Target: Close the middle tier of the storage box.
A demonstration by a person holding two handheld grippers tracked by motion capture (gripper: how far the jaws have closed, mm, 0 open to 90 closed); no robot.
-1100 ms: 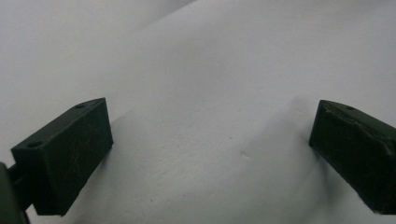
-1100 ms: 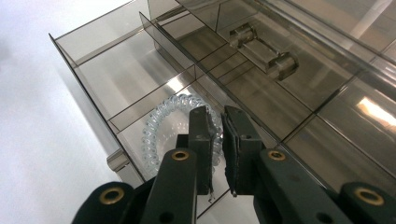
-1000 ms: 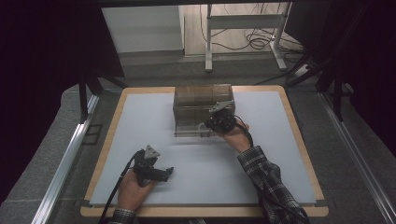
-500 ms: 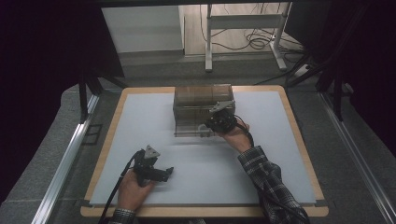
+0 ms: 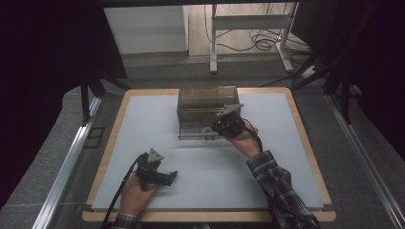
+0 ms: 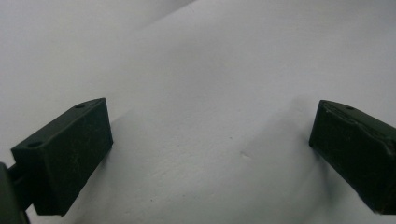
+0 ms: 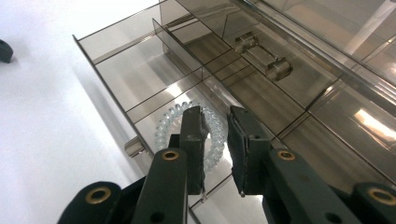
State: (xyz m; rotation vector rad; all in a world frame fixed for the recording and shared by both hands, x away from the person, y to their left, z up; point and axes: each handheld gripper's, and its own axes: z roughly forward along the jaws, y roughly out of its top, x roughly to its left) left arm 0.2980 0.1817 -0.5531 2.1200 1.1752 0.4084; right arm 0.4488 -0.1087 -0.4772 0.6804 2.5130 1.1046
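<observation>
- Over at the smoky clear plastic drawer organizer (image 5: 206,110) near the far middle of the white table mat (image 5: 143,124), the right gripper (image 5: 224,128) is down at its pulled-out bottom drawer (image 7: 140,84).
- Seen from the right gripper view, the right gripper (image 7: 215,140) hangs directly over a clear spiral hair tie (image 7: 170,122) lying flat in one divided compartment of that drawer.
- Its jaws sit close together with a slim gap, and they have just been easing apart; one side of the coil passes under them, but nothing is pinched between the pads.
- The hair tie rests on the drawer floor, near the front wall, just behind the small clear drawer handle (image 7: 134,147).
- Above it, the next drawer (image 7: 261,56) stays in, its own clear handle (image 7: 261,55) catching the light.
- A plaid sleeve (image 5: 279,183) leads up to the hand on that gripper.
- Down at the near left, the left gripper (image 5: 168,178) lies low on the mat in the person's left hand (image 5: 136,193), well apart from the organizer.
- From the left gripper view, its two black jaws stand wide, bare white mat (image 6: 210,93) between them, holding nothing.
- A black cable (image 5: 119,191) trails back from it toward the table's wooden edge (image 5: 107,157).
</observation>
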